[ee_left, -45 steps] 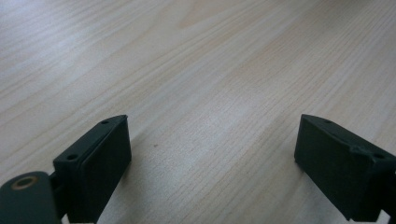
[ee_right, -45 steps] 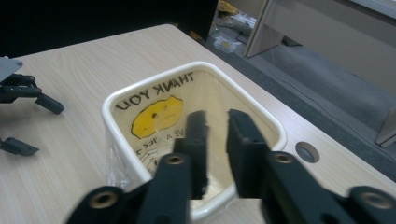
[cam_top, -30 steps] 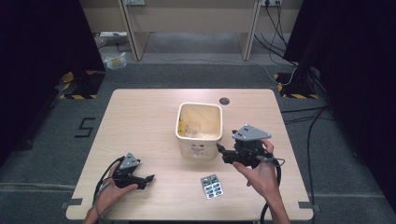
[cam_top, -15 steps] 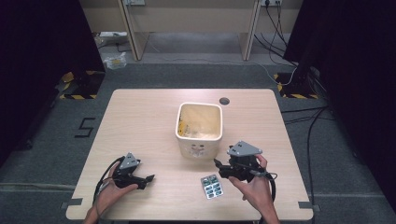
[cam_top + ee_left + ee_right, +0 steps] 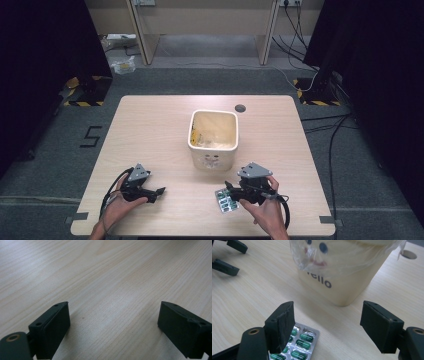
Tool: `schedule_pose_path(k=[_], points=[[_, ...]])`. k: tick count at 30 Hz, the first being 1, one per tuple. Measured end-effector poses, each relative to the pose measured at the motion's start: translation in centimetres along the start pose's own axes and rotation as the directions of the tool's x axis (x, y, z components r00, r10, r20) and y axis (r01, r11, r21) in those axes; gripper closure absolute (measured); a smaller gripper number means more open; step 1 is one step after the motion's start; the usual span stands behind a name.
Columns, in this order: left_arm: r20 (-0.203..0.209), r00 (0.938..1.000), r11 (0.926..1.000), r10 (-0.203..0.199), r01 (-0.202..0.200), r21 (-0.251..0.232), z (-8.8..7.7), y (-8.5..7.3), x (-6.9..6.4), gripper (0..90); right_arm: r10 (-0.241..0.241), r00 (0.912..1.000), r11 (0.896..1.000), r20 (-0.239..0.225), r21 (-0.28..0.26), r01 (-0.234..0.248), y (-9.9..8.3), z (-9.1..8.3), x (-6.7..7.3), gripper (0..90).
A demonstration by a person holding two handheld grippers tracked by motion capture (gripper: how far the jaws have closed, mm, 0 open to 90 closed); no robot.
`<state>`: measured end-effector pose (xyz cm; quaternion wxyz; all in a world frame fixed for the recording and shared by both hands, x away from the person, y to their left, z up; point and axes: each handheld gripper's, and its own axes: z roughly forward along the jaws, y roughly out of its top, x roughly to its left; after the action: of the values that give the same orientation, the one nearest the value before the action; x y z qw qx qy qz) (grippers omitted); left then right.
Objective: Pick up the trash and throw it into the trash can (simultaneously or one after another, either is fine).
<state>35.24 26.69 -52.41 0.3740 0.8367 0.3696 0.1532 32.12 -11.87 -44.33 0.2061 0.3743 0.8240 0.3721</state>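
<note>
**Right claw open over a pill blister pack beside a cream bin**

A silver blister pack of green capsules [image 5: 225,202] lies flat on the pale wooden surface [image 5: 150,135], near the front edge and a little right of centre. In the right gripper view the pack [image 5: 298,346] sits low in the frame, partly behind the left-hand jaw, with several rows of green capsules showing through the foil.

The right claw [image 5: 231,189] is held by the person's right hand [image 5: 265,212] and hangs just over the pack's far edge, pointing left. Its two black jaws stand wide apart and have hold of nothing. Whether a jaw touches the pack cannot be told.

Just beyond the pack stands a cream, square-mouthed bin [image 5: 213,137], lined with a clear plastic bag. In the right gripper view the bin [image 5: 342,275] rises close ahead; its side bears a printed face and dark lettering, partly covered by the bag's edge.

The left claw [image 5: 158,190] rests low at the front left of the surface, well apart from the pack, held by the left hand [image 5: 120,207]. In the left gripper view its jaws are also spread wide, with bare wood grain between them.

A small round dark hole [image 5: 240,108] marks the surface behind the bin. Grey carpet floor [image 5: 50,150] surrounds the surface.
</note>
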Motion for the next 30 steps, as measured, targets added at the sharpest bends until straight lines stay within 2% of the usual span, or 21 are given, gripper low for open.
schedule_pose_path(k=[5,10,15,21,30], points=[[0.000,1.0000,1.0000,0.002,-0.002,0.002,0.0,0.0,0.0,9.8,0.027,0.9995,0.999,-0.017,0.025,-0.026,-1.4,1.4,0.8,25.9],[0.000,1.0000,1.0000,0.000,0.000,0.002,0.0,0.0,0.0,9.8,0.044,0.9989,0.999,-0.017,0.031,-0.044,-2.2,1.9,1.0,24.7],[0.000,1.0000,1.0000,0.001,-0.001,0.002,0.0,0.0,0.0,9.8,0.055,0.9982,0.998,-0.023,0.037,-0.054,-3.1,2.6,1.9,22.9],[0.001,1.0000,1.0000,0.001,-0.001,0.002,0.0,0.0,0.0,9.8,0.047,0.9978,0.997,-0.047,0.056,-0.044,-4.1,3.6,2.9,21.7],[0.000,1.0000,1.0000,0.001,-0.001,0.002,0.0,0.0,0.0,9.9,0.023,0.9994,0.995,-0.024,0.095,-0.020,-4.6,4.5,3.4,21.0]])
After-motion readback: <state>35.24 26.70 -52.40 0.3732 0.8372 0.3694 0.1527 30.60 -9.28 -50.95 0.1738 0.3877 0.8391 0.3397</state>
